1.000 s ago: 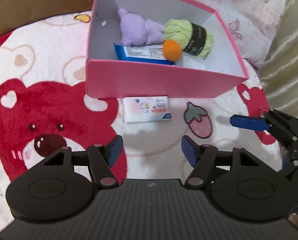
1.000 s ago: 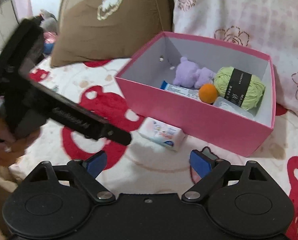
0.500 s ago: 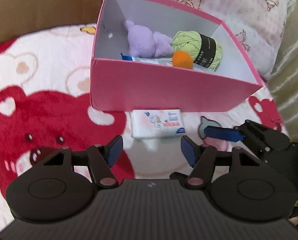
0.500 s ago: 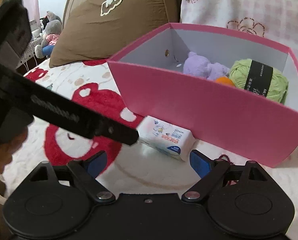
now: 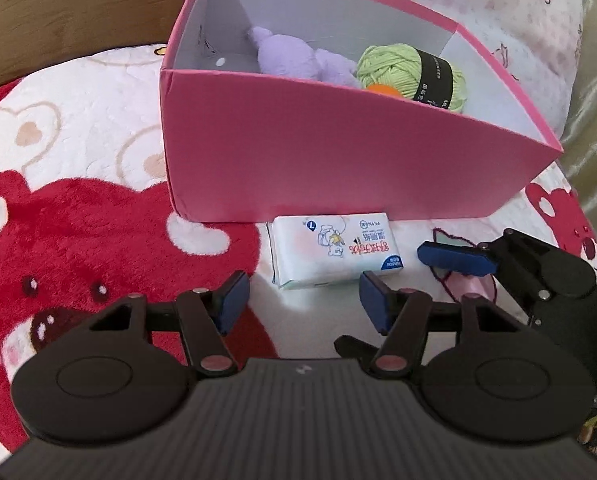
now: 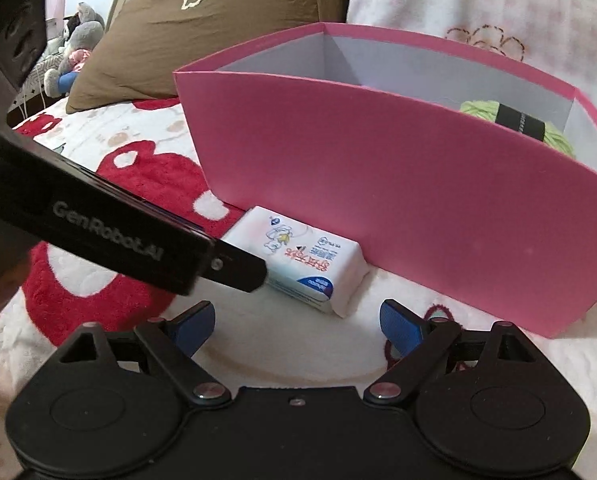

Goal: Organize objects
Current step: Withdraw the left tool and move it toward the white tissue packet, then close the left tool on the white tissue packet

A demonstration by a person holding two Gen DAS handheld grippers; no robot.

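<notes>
**Inspector:** Pink cardboard box [image 5: 338, 160] stands open on the bed, over a plush blanket [image 5: 78, 208] printed with red bears. Contents?

**Assistant:** In the left wrist view: a purple plush toy [image 5: 294, 58], a ball of green yarn [image 5: 410, 70] with a black band at about two o'clock from it, and an orange ball [image 5: 384, 90] mostly hidden behind the near wall.

**Inspector:** And the loose item?

**Assistant:** A white pack of wet wipes [image 5: 334, 254] lies flat on the blanket just beside the box's near wall, outside it.

**Inspector:** State of the claws?

**Assistant:** The left claw [image 5: 302, 306] has just been closing a little yet stands open, empty, the pack at its twelve o'clock. The right claw [image 6: 296, 322] gapes wide, nothing between its blue pads, the pack again at twelve.

**Inspector:** Obstructions?

**Assistant:** In the right wrist view the left claw's dark body crosses from nine o'clock and covers the pack's near-left corner. The box wall rises directly behind the pack.

**Inspector:** Surroundings?

**Assistant:** A brown pillow [image 6: 218, 20] at eleven o'clock, pink floral bedding [image 6: 478, 0] beyond the box.
</notes>
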